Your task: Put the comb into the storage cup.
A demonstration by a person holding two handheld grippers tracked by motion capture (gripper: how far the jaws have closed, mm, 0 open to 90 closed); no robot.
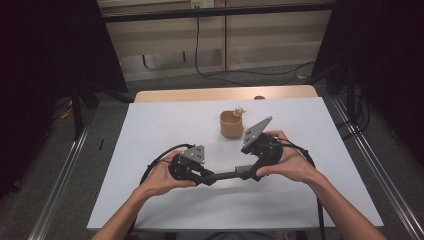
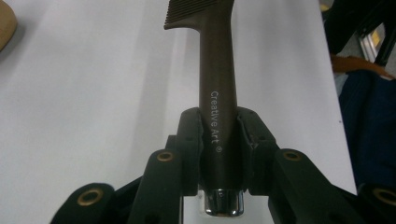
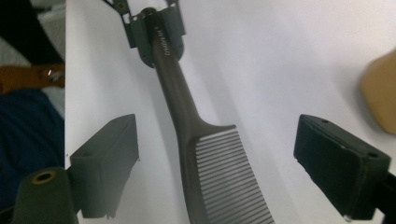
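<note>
A dark brown comb [image 1: 226, 175] with "Creative Art" printed on its handle [image 2: 218, 93] hangs level over the white table sheet [image 1: 150, 125]. My left gripper [image 2: 219, 135] is shut on the handle near its metal end cap. In the high view that gripper [image 1: 210, 177] points right, toward the other hand. My right gripper [image 3: 217, 158] stands open. The comb's toothed part [image 3: 229, 177] lies between its pads [image 3: 112, 154] and touches neither. In the high view the right gripper [image 1: 247, 172] points left at the comb.
A tan cup [image 1: 231, 124] with a small figure on its rim stands on the sheet behind the grippers. Its edge shows at the right in the right gripper view [image 3: 380, 95]. Bare wooden tabletop [image 1: 225, 93] lies beyond the sheet. Cables trail from both grippers.
</note>
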